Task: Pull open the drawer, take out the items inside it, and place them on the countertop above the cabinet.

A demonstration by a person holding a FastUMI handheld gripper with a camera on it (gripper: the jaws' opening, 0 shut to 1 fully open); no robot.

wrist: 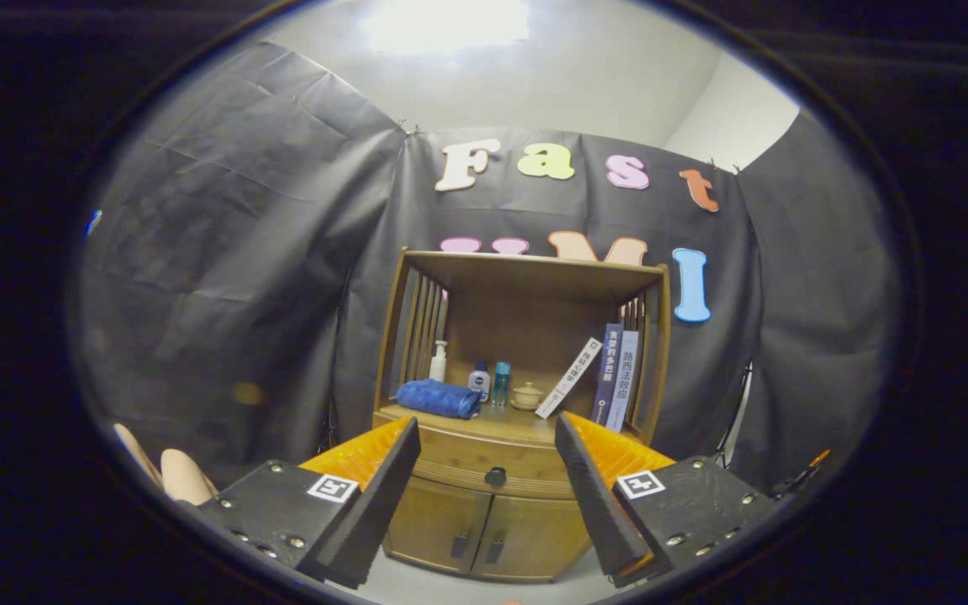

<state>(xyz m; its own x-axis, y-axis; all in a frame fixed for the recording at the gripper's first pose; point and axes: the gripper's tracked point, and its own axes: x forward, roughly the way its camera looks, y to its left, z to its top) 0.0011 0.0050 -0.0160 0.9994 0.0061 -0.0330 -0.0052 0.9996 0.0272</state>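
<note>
Fingers (488,466) apart before drawer (484,460)

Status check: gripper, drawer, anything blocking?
Gripper open, short of cabinet. Drawer shut, knob between fingers, untouched. Approach clear.

A folded blue towel (439,397), bottles (479,380) and leaning books (608,374).

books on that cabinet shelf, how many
3: one leaning book beside the small lidded pot, two upright books against the slatted side. Open tool is well short.
</note>
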